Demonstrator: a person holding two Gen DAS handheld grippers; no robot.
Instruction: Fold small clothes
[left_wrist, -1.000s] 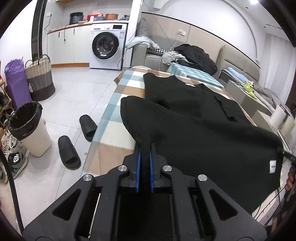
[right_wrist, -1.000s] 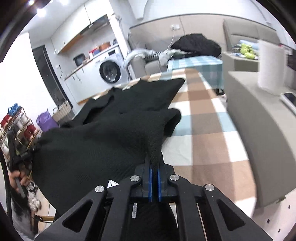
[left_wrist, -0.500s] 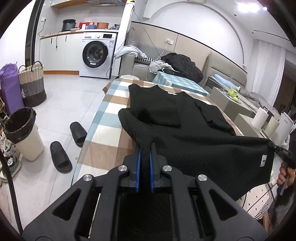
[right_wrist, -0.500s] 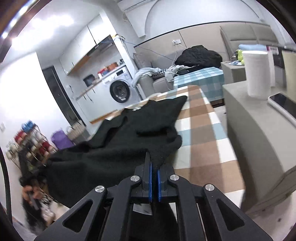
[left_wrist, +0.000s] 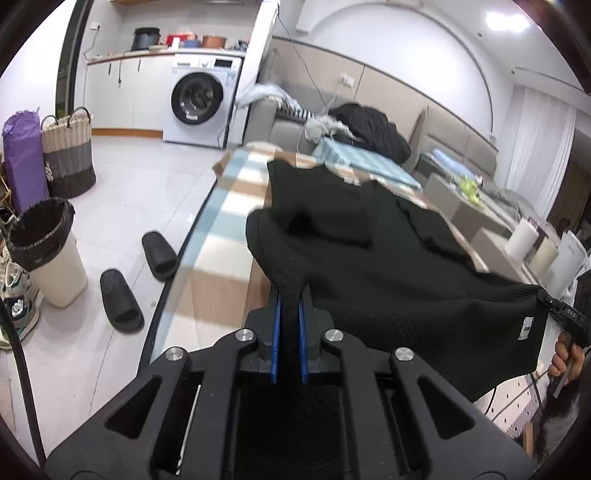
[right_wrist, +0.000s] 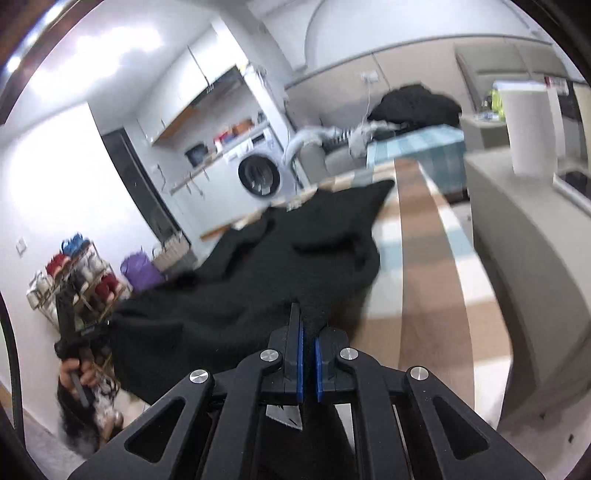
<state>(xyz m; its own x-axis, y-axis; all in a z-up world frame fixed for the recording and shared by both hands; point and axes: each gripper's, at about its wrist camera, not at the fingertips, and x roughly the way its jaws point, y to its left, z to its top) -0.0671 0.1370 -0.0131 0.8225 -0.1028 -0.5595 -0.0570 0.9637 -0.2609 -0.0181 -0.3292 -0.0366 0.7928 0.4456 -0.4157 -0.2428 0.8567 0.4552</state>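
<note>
Right now my left gripper is clamped on 1 hem corner of the black knit top, and my right gripper pinches the other. Its far end lies on the checked desk; the near half hangs lifted. It looks soft, floppy and sagging, so corners give the surest hold.

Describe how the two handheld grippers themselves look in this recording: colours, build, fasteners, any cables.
The left gripper and right gripper look alike: matte black angular linkage bodies with triangular cut-outs, four round silver bolt heads each, and slim black fingers faced with bright blue pads. A thin black cable arcs along the left edge of each view. The bare hand grips a black handle.
</note>
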